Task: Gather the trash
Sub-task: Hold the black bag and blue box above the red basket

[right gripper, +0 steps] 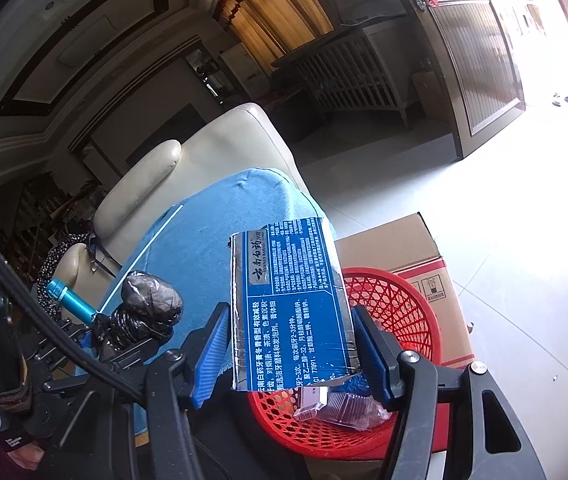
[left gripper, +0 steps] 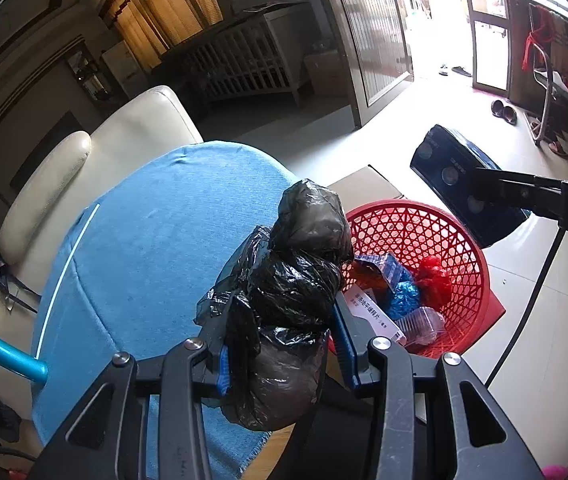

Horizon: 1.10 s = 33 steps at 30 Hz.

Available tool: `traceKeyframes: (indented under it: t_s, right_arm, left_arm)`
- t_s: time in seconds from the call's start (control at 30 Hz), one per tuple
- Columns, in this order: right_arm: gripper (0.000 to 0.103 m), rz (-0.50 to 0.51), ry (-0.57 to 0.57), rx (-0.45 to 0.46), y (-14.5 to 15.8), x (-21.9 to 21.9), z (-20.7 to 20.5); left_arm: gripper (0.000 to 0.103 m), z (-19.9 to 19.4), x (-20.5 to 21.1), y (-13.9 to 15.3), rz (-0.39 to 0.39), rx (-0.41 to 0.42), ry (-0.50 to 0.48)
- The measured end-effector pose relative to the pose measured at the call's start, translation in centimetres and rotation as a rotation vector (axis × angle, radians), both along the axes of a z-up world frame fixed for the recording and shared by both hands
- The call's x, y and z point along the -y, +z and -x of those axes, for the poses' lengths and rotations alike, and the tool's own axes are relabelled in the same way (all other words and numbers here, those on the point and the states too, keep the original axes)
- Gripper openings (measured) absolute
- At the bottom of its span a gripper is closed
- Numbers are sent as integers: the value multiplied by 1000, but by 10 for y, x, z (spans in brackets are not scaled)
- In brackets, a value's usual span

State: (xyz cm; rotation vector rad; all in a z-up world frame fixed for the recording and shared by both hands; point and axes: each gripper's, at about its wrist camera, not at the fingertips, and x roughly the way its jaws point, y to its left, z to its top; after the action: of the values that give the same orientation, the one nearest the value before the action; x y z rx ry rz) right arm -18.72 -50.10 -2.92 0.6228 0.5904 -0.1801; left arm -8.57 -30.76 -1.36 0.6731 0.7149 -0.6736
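Observation:
My left gripper is shut on a crumpled black plastic bag, held above the edge of the blue-covered table, just left of the red mesh basket. The same black plastic bag shows at the lower left of the right wrist view. My right gripper is shut on a blue and silver toothpaste box, held over the red mesh basket. In the left wrist view that blue toothpaste box hangs beyond the basket. Wrappers, a white label box and a clear plastic tray lie in the basket.
A cardboard box stands on the floor behind the basket. A cream leather sofa runs along the table's far side. A teal cylinder lies at the table's left edge. Pale tiled floor stretches right toward a bright doorway.

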Motion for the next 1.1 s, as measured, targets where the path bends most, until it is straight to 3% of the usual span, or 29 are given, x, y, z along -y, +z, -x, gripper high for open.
traceKeyframes:
  t_s: [1.1]
  right_arm:
    - [64,-21,0,-14,-8,1,-5]
  left_arm:
    - [45,-7,3,-10,16,-60,-15]
